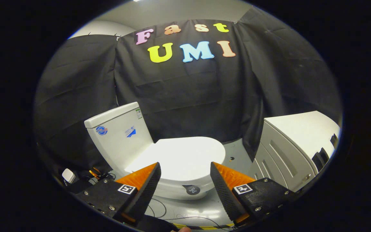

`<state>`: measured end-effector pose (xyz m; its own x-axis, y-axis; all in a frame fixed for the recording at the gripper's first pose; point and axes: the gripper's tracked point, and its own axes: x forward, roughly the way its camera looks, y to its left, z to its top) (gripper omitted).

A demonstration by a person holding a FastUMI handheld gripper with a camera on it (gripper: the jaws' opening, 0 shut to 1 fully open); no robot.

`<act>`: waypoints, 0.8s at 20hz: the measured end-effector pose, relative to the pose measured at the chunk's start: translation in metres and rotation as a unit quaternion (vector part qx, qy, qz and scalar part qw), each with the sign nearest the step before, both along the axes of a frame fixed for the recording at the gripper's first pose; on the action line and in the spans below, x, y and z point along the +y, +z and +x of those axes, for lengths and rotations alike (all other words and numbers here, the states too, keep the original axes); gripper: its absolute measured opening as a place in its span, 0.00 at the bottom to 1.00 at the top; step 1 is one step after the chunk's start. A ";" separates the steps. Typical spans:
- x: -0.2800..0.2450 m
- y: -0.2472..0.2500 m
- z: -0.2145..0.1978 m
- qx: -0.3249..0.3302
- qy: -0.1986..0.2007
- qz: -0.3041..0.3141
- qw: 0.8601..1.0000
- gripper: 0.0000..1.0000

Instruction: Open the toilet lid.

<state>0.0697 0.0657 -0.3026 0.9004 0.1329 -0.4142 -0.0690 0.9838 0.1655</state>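
Observation:
A white toilet stands on the grey floor ahead of me, its tank (118, 132) at the left against the black cloth wall. The toilet lid (182, 154) lies flat and closed over the bowl, stretching from the tank toward the right. A small round dark badge (192, 190) sits on the bowl's near side below the lid. My gripper (185, 175) hovers above and just short of the lid's near edge, open, with nothing between its fingers. The lid shows through the gap between the two fingers.
A white cabinet-like appliance (298, 145) stands to the right of the toilet. A small white box (68, 175) and cables lie on the floor at the left by the tank. Thin cables and a yellow-black strip (201, 227) cross the grey floor below the fingers.

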 end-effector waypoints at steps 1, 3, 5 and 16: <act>0.002 -0.008 -0.001 0.007 0.000 0.007 1.000 0.95; 0.006 -0.018 0.000 0.016 -0.001 0.029 0.999 0.95; 0.013 -0.032 0.000 0.033 0.002 0.063 0.998 0.96; 0.011 -0.100 -0.001 0.080 -0.070 0.248 0.963 0.96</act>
<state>0.0689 0.0766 -0.4027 0.8534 0.2321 -0.4667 0.1241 0.7792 0.6144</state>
